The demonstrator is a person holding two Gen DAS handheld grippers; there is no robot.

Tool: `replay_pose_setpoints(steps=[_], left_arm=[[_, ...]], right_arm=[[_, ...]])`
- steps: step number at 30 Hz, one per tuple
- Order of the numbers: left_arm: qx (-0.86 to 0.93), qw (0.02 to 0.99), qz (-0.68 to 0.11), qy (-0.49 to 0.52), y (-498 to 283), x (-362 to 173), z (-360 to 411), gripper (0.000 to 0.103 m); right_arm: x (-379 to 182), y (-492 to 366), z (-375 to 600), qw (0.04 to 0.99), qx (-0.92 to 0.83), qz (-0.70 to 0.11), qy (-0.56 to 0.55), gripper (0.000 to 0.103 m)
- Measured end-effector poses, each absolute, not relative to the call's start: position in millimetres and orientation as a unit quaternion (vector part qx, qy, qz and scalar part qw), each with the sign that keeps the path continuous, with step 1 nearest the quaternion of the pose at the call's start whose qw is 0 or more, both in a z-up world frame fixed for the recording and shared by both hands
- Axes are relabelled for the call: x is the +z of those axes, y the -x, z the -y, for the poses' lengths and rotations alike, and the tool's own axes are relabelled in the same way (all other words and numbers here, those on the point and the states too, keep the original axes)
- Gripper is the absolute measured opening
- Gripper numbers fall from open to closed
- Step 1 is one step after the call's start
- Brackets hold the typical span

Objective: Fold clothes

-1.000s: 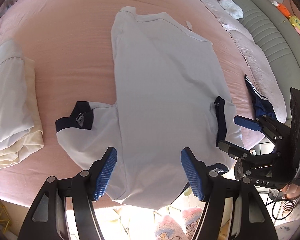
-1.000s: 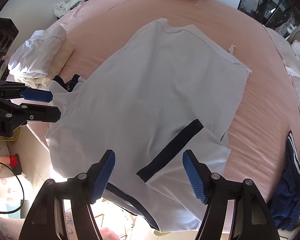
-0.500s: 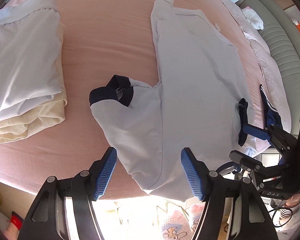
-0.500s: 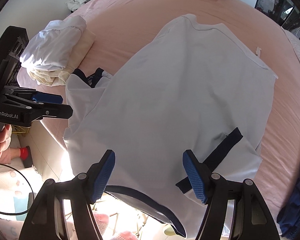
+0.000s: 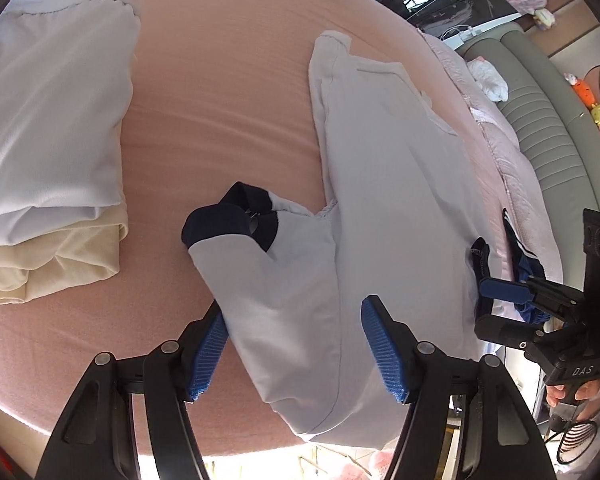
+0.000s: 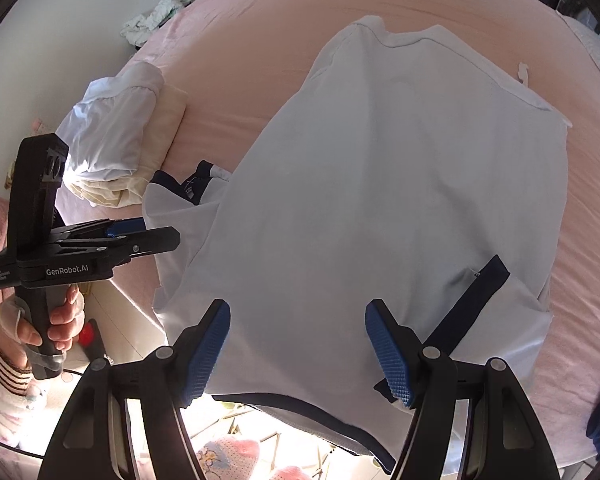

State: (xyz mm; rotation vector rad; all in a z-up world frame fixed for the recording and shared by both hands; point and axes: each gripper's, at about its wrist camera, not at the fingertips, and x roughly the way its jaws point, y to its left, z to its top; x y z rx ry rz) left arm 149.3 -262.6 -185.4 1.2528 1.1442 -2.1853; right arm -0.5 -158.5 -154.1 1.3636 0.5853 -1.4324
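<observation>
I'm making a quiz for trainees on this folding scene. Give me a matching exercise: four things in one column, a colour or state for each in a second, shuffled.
Things:
1. white shirt
2. sleeve cuff
3. folded stack
4. left tool

Colour or state:
A. navy blue
B. open, over the sleeve
C. spread flat on the pink bed
D. white on cream, left of the shirt

Pairs: 1-C, 2-A, 3-D, 4-B
</observation>
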Motion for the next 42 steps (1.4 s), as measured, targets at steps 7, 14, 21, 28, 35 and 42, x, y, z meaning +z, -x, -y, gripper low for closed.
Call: replay_pose_setpoints(steps=[7, 14, 21, 28, 35, 42], left_arm=[[-0.773, 0.168, -0.45, -0.414, -143, -196, 266, 0.021], [-0.783, 0.147, -0.429, -0.425, -130, -197, 247, 0.017], [-0.783, 0.145, -0.441, -0.414, -128, -196, 246, 0.017], [-0.773, 0.144, -0.467, -0.405, -130, -200, 246, 0.017], [-0.777, 0.135, -0.469, -0.398, -126, -198, 244, 0.017], [-0.773, 0.129, -0.478, -0.397, -127, -200, 243, 0.017]], right_arm=[[-160, 6, 173, 0.519, -0.563, -0.176, -0.618, 0.07], [-162, 4, 194, 0.522, -0.552, -0.159, -0.63, 0.07], [-160, -5, 235, 0.541, -0.53, -0.187, -0.626, 0.07], [-167, -7, 262, 0.532, -0.52, -0.173, -0.645, 0.07], [-192, -15, 263, 0.543, -0.494, -0.109, -0.67, 0.058], [-197, -25, 261, 0.561, -0.481, -0.123, -0.662, 0.054]])
